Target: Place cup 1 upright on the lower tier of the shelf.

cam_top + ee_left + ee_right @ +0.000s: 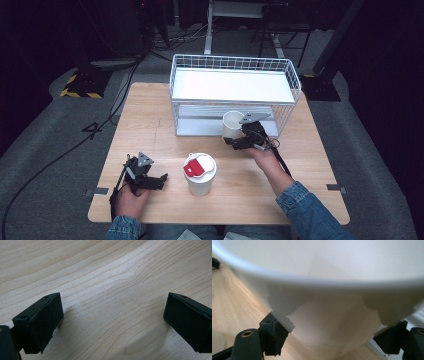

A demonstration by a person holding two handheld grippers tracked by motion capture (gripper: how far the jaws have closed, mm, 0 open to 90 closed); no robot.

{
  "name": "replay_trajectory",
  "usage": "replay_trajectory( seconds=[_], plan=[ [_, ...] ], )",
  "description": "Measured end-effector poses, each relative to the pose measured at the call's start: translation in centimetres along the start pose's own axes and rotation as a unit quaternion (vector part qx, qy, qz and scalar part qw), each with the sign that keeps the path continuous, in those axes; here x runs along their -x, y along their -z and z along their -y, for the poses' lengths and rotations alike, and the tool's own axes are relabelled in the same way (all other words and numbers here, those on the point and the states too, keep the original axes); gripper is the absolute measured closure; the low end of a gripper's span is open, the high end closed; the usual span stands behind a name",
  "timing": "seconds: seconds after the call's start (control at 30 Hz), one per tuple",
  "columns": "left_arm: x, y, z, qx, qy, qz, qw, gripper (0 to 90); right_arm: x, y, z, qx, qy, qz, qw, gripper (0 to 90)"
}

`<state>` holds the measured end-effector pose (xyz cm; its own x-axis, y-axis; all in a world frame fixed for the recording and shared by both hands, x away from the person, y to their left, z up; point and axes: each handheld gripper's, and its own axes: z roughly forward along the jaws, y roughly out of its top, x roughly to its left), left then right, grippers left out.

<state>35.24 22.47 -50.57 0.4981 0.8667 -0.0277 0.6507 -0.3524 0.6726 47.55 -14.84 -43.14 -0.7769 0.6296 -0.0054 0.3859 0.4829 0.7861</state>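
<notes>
A white open paper cup (232,122) stands at the front of the wire basket (173,85), and my right gripper (234,142) is shut on its lower wall. Up close in the right gripper view, the cup (332,315) sits between the two black jaws of that gripper (334,338), pads pressed on either side. A second white cup (201,181) with a lid and a red tab (193,169) stands mid-table. My left gripper (161,181) rests low at the front left, open, jaws toward the lidded cup. In its own view the left gripper (112,315) has bare wood between the jaws.
The wooden table (145,125) carries the white wire basket at its far edge, with a white shelf board (230,85) on its upper level. Cables and stand legs lie on the grey floor beyond. Both forearms, in denim sleeves (305,210), come in from the near edge.
</notes>
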Motion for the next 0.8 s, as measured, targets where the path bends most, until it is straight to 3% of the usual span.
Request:
replay_trajectory(
  seconds=[0.23, 0.8],
  plan=[
    [0.0, 0.0, 0.0, 0.0, 0.0, 0.0, 1.0, 3.1, 1.3, -1.1, 0.1, 0.006, -0.019, 0.021, 0.9996, 23.8],
    [0.0, 0.0, 0.0, -0.001, 0.0, 0.001, 1.0, 3.1, 3.5, -2.9, 0.3, 0.002, -0.035, 0.059, 0.9976, 23.8]
  ],
)
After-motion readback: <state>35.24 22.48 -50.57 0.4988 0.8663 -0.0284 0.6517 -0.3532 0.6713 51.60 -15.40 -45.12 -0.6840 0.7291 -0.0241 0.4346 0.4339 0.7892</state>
